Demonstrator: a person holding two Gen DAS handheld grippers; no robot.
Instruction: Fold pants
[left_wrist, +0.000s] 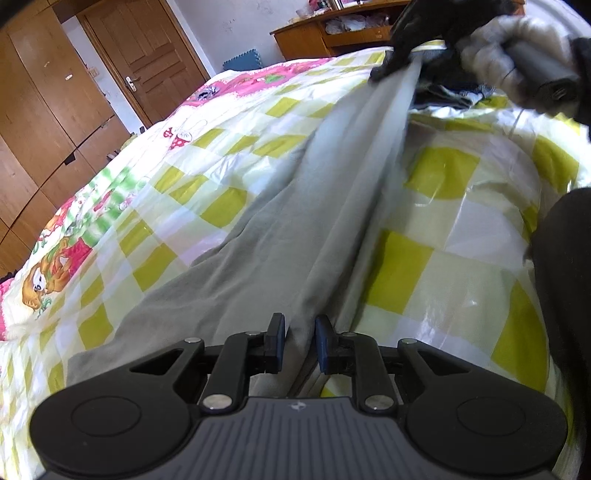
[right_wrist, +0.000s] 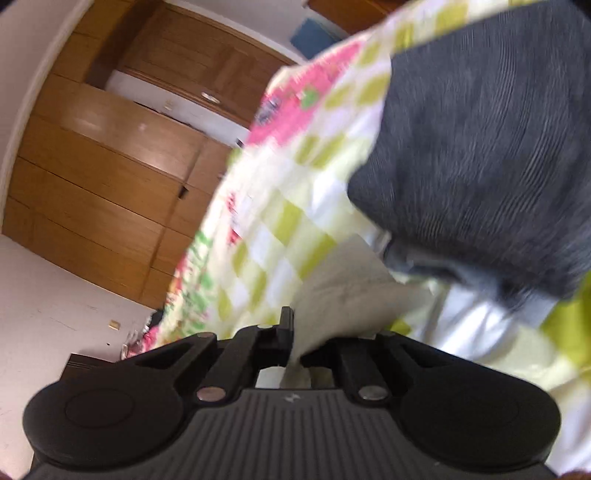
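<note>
- Left wrist view: the left gripper sits low at the near edge of the bed, its jaws drawn in on a bunched ridge of the grey pants. The blue-faced pads flank the gathered cloth closely. The grip looks meant to anchor this near end while the far end is lifted.
- The pants run from that grip away to the far right, where the right gripper pinches the other end. The cloth between the two is pulled into a long, taut ridge, which suggests the person is stretching the garment straight before laying a fold.
- The pants are a soft, matte, light grey knit. They are smooth where stretched, and slack and spread flat to the left of the ridge.
- Beneath lies a quilt in yellow-green and white checks with pink cartoon patches, glossy and slightly puffed.
- A pale fuzzy sleeve shows at the far right, and a wooden wardrobe stands to the left.
- Right wrist view: the picture is blurred. The right gripper has its jaws pressed together on a pale grey corner of the pants, which fans out just beyond them.
- A dark ribbed garment, corduroy-like, fills the far right on top of the quilt. It is not clear what it is.
</note>
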